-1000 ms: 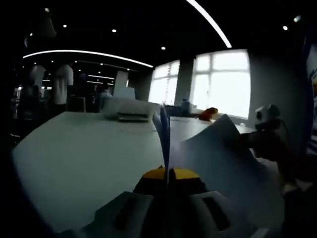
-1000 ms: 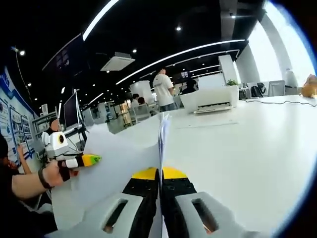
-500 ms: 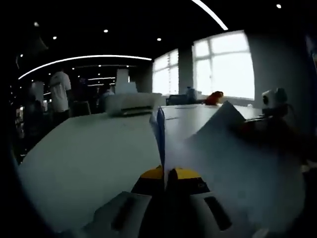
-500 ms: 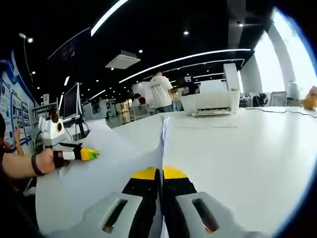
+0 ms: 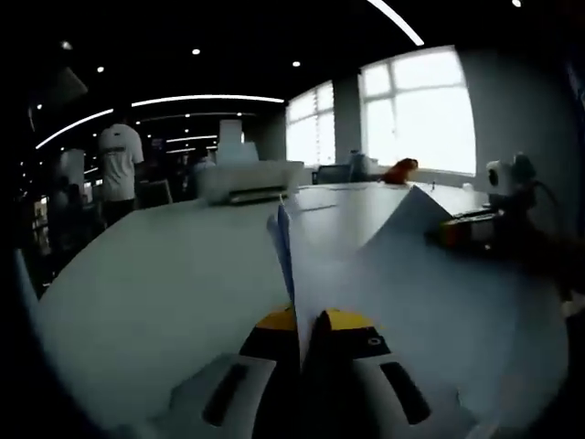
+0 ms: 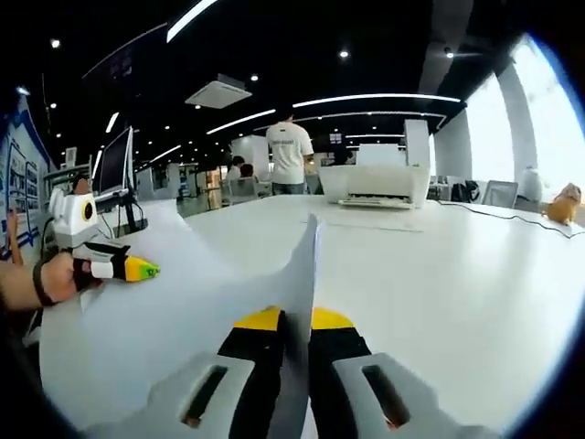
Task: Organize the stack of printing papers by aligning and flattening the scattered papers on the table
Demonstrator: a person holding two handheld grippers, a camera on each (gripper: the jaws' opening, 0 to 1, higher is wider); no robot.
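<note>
A: Start with the biggest thing. What carries it all?

B: The white counter (image 6: 475, 274), running back to a printer (image 6: 373, 183) near its far edge. People stand beyond that edge, and bright windows (image 5: 420, 110) show in the left gripper view.

A: And the papers?

B: The sheaf of printing papers (image 6: 183, 302) is held off the counter between the two tools, standing on edge. In the left gripper view its raised corner (image 5: 416, 197) points toward the far edge. In the right gripper view the sheets sag leftward, toward the other tool.

A: What are the tools doing?

B: The right hand-held gripper (image 6: 294, 320) has its jaws pressed together on the paper's edge. The left hand-held gripper (image 5: 306, 320) is pinching the opposite edge the same way; it also appears at the left of the right gripper view, in the person's hand (image 6: 57, 277).

A: What has changed over the last second?

B: The left one now sits lower and nearer the counter's near edge than a second ago, and the sheets bow more between the two grips. Both pinches have held throughout.

A: Meaning for the task?

B: My guess: the sheaf is being brought down to tap its edges square on the counter. Aligning looks under way; flattening is not yet done.
</note>
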